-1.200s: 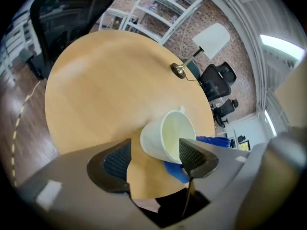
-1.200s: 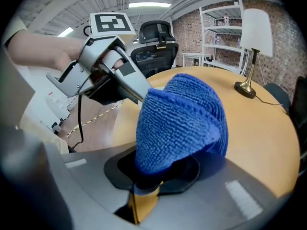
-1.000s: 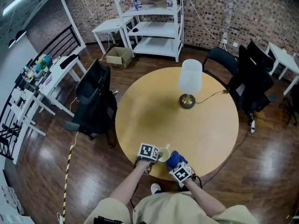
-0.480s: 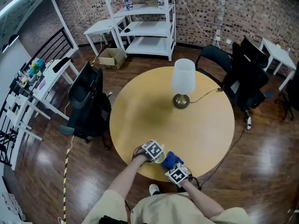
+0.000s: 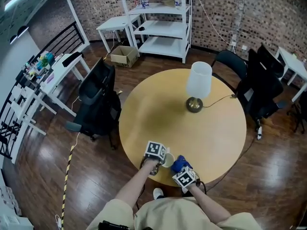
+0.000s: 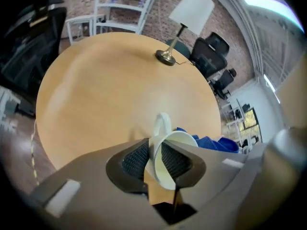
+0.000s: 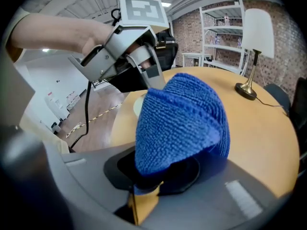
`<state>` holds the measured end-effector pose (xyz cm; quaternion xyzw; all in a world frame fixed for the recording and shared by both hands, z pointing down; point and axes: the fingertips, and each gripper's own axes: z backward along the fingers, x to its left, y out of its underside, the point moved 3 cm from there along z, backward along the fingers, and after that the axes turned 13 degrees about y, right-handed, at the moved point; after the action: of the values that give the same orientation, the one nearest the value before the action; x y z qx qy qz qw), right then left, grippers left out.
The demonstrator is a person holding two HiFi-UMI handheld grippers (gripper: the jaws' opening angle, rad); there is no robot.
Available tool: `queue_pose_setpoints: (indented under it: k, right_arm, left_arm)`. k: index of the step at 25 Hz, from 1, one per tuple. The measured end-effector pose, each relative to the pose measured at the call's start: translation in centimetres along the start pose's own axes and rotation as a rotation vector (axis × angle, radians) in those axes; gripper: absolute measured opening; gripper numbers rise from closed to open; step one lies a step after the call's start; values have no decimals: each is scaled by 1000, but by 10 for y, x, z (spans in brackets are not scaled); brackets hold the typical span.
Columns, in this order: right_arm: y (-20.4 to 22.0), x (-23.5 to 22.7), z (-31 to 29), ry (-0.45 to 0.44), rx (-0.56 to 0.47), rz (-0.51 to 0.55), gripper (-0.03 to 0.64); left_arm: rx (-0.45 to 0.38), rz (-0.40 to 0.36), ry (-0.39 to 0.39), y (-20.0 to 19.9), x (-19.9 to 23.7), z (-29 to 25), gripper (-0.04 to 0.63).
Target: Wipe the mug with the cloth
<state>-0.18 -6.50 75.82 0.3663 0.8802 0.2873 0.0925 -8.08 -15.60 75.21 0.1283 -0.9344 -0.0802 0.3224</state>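
The left gripper, angled down, pinches the mug wall, its jaws just easing wider. The right gripper clamps the cloth.

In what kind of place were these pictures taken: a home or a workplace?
Probably a workplace, an office or studio room: black office chairs stand beside a round wooden table, and a white shelving unit stands against a bare brick wall.

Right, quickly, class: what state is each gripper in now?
Left gripper: jaws have just been closing, now shut on the mug wall.
Right gripper: jaws shut on the blue cloth.
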Motion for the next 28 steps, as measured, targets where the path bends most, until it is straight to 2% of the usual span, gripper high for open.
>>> queue_pose_setpoints:
  k: [5,8,10,13,16,18,20,22,25,28]
  right_arm:
    - [-2,0,1,-3,4,-11,63]
    - [-3,6,0,-23,-4,-1,63]
    - [-4,11,0,-32,-7,24,63]
    - [-3,10,-1,-39,-14,10,63]
    - [-2,6,-1,-36,-26,-29,63]
    - [-3,6,-1,-34,-29,-36,63]
    - [-2,5,-2,-34,-29,-42,63]
    - [-4,4,0,-36,-32,-41,63]
    - [-3,2,0,-39,-32,-42,63]
    - [-2,1,-3,-36,-35,-40,63]
  left_arm:
    - [-170,334,101,13,9,12,67]
    - [-262,476,137,24,2,10,58]
    - [-315,529,138,28,-2,8,61]
    - [-329,522,136,29,-2,9,64]
    - [-301,459,141,32,-3,12,80]
    - [-311,397,126,34,-3,22,62]
    - [-331,325,98,33,-3,37,66]
    - [-338,222,58,27,-5,51,93]
    - [-297,-42,-28,3,-16,62,136]
    - [-145,-415,-111,-25,-28,46,181]
